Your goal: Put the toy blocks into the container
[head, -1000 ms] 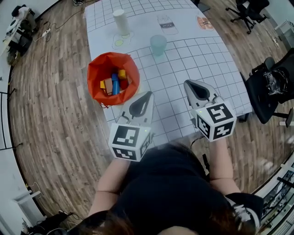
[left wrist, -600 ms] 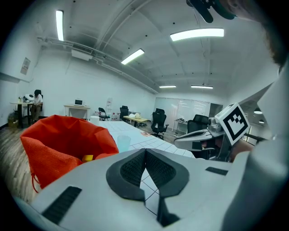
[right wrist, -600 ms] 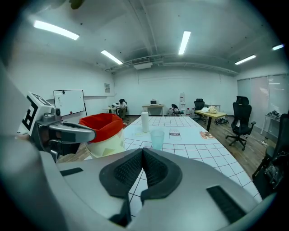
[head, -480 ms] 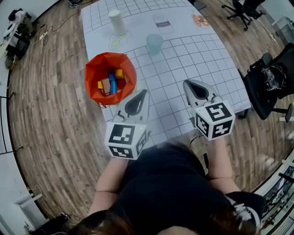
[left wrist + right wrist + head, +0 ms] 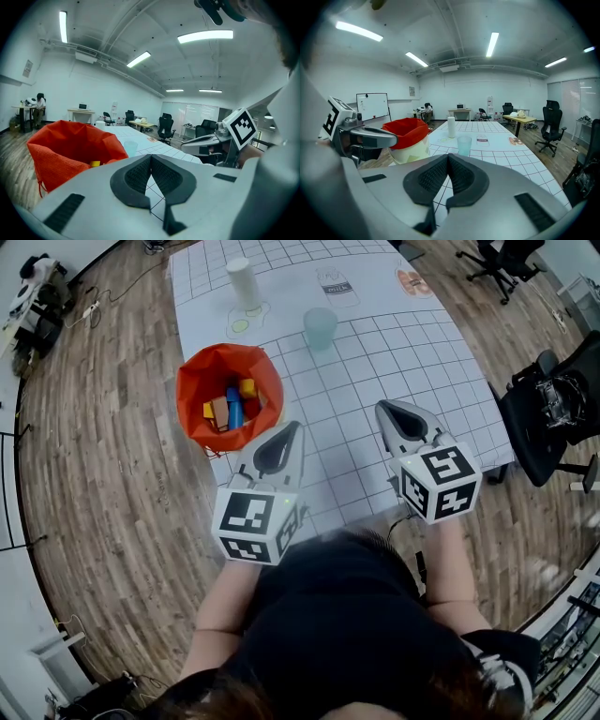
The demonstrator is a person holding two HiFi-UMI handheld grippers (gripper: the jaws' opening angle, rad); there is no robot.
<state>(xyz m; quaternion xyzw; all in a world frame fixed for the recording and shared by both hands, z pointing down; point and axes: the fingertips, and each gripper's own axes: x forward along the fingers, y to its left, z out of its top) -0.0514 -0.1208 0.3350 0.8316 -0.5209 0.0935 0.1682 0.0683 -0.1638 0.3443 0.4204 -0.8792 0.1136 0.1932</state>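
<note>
An orange-red mesh container (image 5: pixel 202 381) stands at the table's left edge and holds several toy blocks (image 5: pixel 231 409), yellow, blue, red and tan. The same container (image 5: pixel 70 145) fills the left of the left gripper view, with a yellow block (image 5: pixel 95 163) peeking over its rim; it also shows as the container (image 5: pixel 407 132) in the right gripper view. My left gripper (image 5: pixel 292 427) hovers just right of the container, shut and empty. My right gripper (image 5: pixel 382 409) hangs over the table's near right part, also shut with nothing in it.
A pale green cup (image 5: pixel 320 328) and a white cylinder (image 5: pixel 243 283) stand farther back on the gridded white table (image 5: pixel 412 362). Wooden floor lies left of the table. Black office chairs (image 5: pixel 553 399) stand to the right.
The view has shifted slightly; both grippers stay in nearly the same place, shut, and the blocks lie unmoved in the container.
</note>
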